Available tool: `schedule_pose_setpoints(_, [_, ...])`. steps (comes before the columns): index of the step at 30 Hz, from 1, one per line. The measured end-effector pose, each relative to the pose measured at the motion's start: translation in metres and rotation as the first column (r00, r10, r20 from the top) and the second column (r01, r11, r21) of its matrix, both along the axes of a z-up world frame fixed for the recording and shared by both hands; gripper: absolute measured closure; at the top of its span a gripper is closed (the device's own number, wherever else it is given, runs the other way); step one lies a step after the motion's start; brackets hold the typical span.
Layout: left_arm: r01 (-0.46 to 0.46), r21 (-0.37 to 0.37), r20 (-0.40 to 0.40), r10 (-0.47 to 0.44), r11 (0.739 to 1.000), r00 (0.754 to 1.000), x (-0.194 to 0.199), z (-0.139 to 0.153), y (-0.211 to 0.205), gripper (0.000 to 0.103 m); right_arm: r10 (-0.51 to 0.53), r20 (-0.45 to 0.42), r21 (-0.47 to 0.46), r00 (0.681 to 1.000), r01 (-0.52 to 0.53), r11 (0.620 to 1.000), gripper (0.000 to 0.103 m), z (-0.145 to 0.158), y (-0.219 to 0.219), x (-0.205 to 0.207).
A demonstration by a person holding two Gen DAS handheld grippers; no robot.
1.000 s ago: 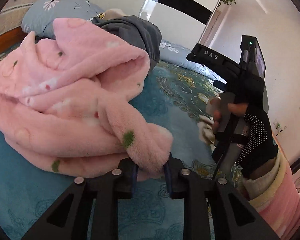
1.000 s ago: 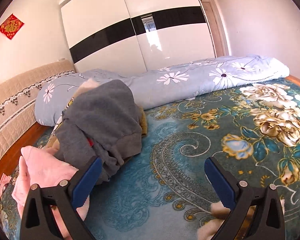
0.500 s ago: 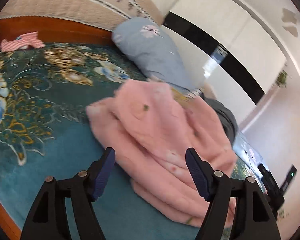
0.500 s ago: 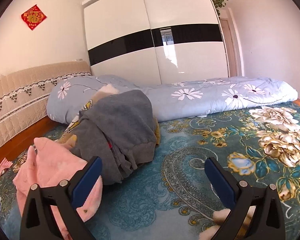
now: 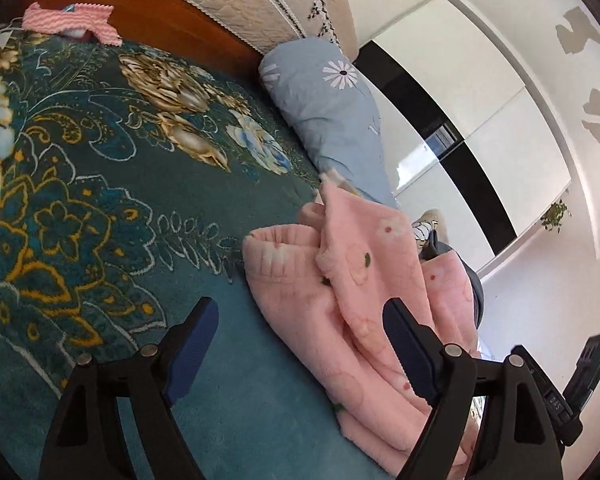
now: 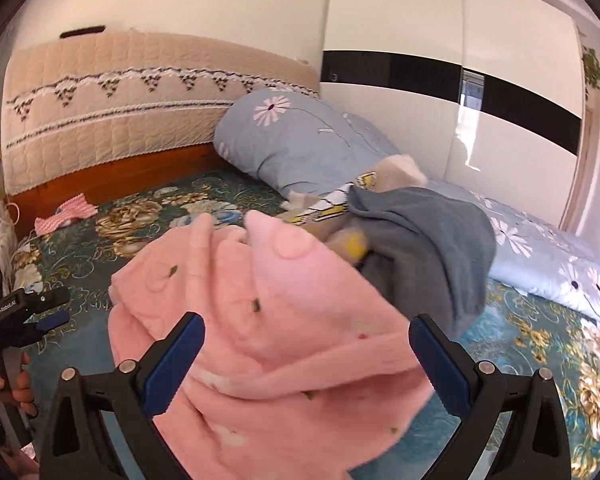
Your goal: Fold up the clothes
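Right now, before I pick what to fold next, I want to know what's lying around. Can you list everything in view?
pink fleece garment: one, pink with small dots, on the bedspread, nearest both tongs
grey garment: one, grey, heaped behind the pink one
cream and yellow clothes: count unclear, under the grey garment
pink striped cloth: one, by the headboard
bolster: one, pale blue with flowers
bedspread: one, teal, floral
headboard: one, beige quilted
wardrobe: one, white with black band
left tongs: open, empty
right tongs: open, over the pink garment
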State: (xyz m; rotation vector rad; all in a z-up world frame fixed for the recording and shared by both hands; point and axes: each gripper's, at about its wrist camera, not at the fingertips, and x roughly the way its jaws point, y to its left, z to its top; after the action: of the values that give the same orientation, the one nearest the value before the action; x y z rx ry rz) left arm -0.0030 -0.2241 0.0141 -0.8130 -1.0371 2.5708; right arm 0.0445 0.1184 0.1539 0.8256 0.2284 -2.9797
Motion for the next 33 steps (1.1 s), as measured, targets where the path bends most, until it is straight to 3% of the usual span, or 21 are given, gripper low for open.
schedule_pose_setpoints(8, [0.009, -0.031, 0.011, -0.009, 0.999, 1.0, -0.001, 0.003, -0.01, 0.018, 0.123, 0.135, -0.105, 0.983, -0.109, 0.989, 0.001, -0.055, -0.073, -0.045])
schedule_pose_setpoints(16, [-0.026, -0.124, 0.026, 0.029, 0.992, 0.999, 0.0, 0.005, -0.02, 0.018, 0.209, 0.194, 0.078, 0.958, -0.228, 0.971, 0.0, -0.072, -0.142, -0.071])
schedule_pose_setpoints(23, [-0.073, -0.222, 0.03, 0.081, 0.972, 0.996, 0.005, 0.008, -0.029, 0.018, 0.171, 0.267, 0.286, 0.948, -0.247, 0.926, 0.001, -0.1, -0.178, -0.095])
schedule_pose_setpoints(24, [-0.074, -0.215, 0.032, 0.083, 0.974, 0.996, 0.005, 0.007, -0.031, 0.018, 0.164, 0.284, 0.303, 0.945, -0.25, 0.92, 0.004, -0.104, -0.179, -0.098])
schedule_pose_setpoints(26, [-0.076, -0.202, 0.038, 0.085, 0.977, 0.996, 0.004, 0.006, -0.034, 0.018, 0.155, 0.315, 0.334, 0.936, -0.262, 0.905, 0.023, -0.111, -0.182, -0.103])
schedule_pose_setpoints(28, [-0.075, -0.194, 0.043, 0.085, 0.978, 0.995, 0.004, 0.004, -0.035, 0.018, 0.141, 0.353, 0.352, 0.925, -0.271, 0.896, 0.064, -0.116, -0.181, -0.108])
schedule_pose_setpoints(30, [-0.07, -0.192, 0.047, 0.08, 0.979, 0.996, 0.003, 0.004, -0.034, 0.018, 0.124, 0.372, 0.334, 0.92, -0.258, 0.907, 0.08, -0.115, -0.176, -0.11])
schedule_pose_setpoints(33, [-0.059, -0.202, 0.051, 0.071, 0.978, 0.996, 0.002, 0.003, -0.032, 0.018, 0.147, 0.377, 0.238, 0.915, -0.249, 0.939, 0.088, -0.099, -0.16, -0.108])
